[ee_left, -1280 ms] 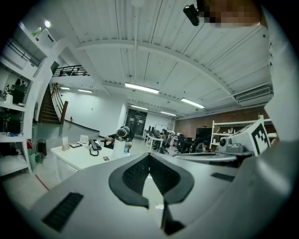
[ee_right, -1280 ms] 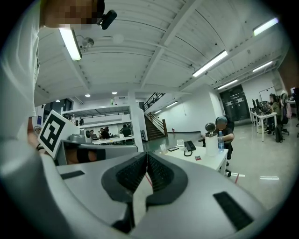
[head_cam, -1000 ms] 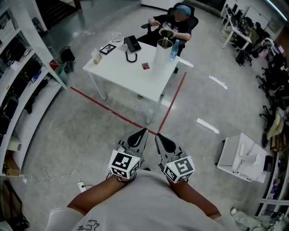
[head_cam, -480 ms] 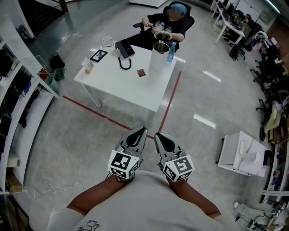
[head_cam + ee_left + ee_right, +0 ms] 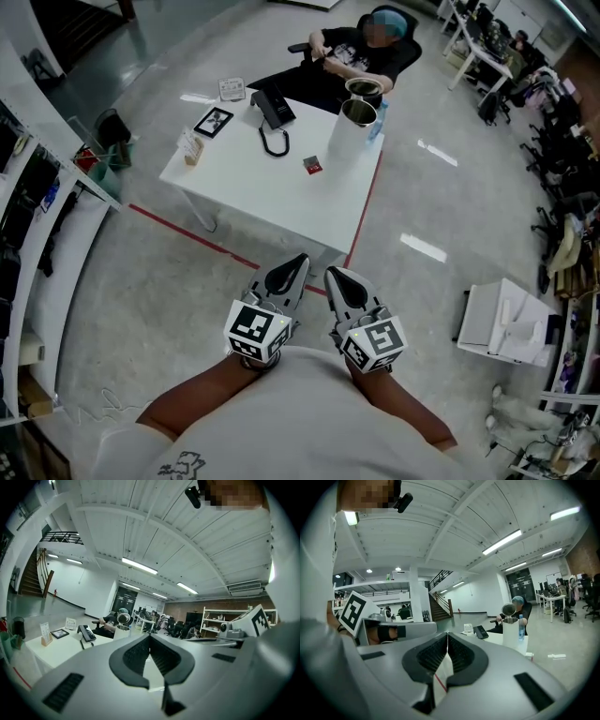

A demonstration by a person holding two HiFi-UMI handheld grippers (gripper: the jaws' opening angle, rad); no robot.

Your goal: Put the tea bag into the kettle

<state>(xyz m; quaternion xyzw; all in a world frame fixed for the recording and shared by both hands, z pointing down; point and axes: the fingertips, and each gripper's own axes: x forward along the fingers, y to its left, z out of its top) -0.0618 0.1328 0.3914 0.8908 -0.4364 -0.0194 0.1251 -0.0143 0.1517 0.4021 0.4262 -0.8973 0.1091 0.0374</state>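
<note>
Left gripper and right gripper: matt grey plastic shells, black ribbed pads. Ahead of them, table is smooth matt white, and kettle is white-bodied with a shiny metal rim. Floor beneath them is glossy and reflects the lights.

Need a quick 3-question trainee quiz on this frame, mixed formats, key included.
1. True or false: the left gripper and right gripper are both shut and empty.
2. The tea bag lies: A) on the table B) in a bowl C) in a drawer.
3. Fill in: the kettle has its lid ___.
Key: 1 true; 2 A; 3 open.
</note>
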